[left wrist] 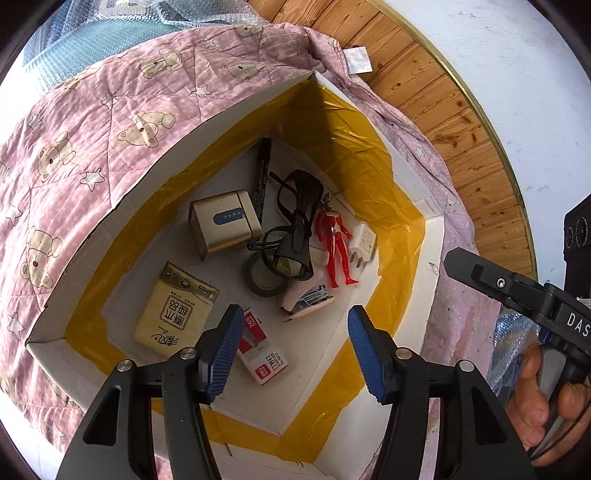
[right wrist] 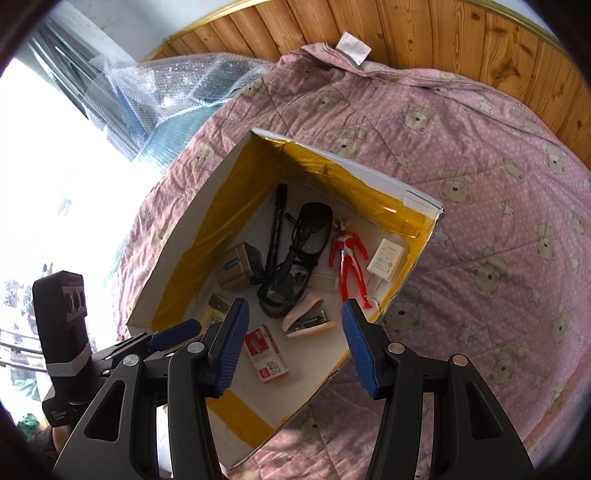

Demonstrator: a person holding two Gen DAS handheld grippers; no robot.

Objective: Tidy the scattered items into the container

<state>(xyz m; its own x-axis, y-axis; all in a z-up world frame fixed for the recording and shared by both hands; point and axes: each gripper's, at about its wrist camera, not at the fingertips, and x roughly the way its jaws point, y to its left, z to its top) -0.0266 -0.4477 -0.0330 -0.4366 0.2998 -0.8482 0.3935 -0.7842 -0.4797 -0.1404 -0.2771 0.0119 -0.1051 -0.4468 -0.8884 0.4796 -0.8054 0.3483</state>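
Note:
A white cardboard box lined with yellow tape sits on a pink bear-print quilt. Inside lie a red figure, a white charger, dark glasses, a black marker, a gold box, a tape roll, a pink stapler, a red-white staples box and a tissue pack. My left gripper hovers open over the box, holding nothing. My right gripper also stands open and holds nothing.
The pink quilt surrounds the box. Wood panelling runs behind it. Bubble wrap lies at the far left. A hand grips the other gripper's handle at the right edge of the left wrist view.

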